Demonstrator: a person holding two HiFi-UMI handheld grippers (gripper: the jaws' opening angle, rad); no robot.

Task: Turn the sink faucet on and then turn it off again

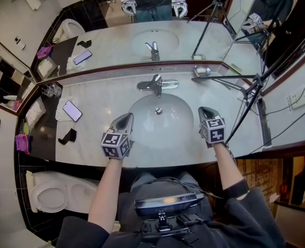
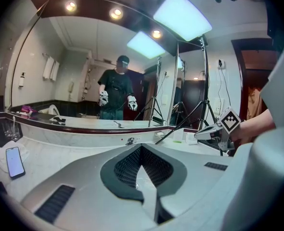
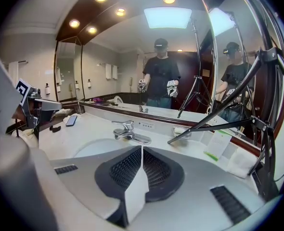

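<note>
The chrome faucet (image 1: pixel 156 84) stands at the back of the white oval sink (image 1: pixel 142 125), its lever (image 3: pixel 124 124) lying level over the spout, and no water shows. My left gripper (image 1: pixel 126 119) hovers over the sink's front left rim, shut and empty. My right gripper (image 1: pixel 204 111) hovers over the counter just right of the sink, also shut with nothing between its jaws. In the right gripper view the faucet (image 3: pixel 128 133) lies ahead and slightly left of the closed jaws (image 3: pixel 142 149). The left gripper view's closed jaws (image 2: pixel 141 148) hide most of the faucet.
A phone (image 1: pixel 72 110) and a black clip-like thing (image 1: pixel 67 136) lie on the marble counter (image 1: pixel 106 99) at left, with glasses (image 1: pixel 51 90) behind. A tripod (image 1: pixel 240 81) stretches over the counter's right side, near a soap dish (image 1: pixel 202 71). The mirror (image 1: pixel 142 14) backs the counter.
</note>
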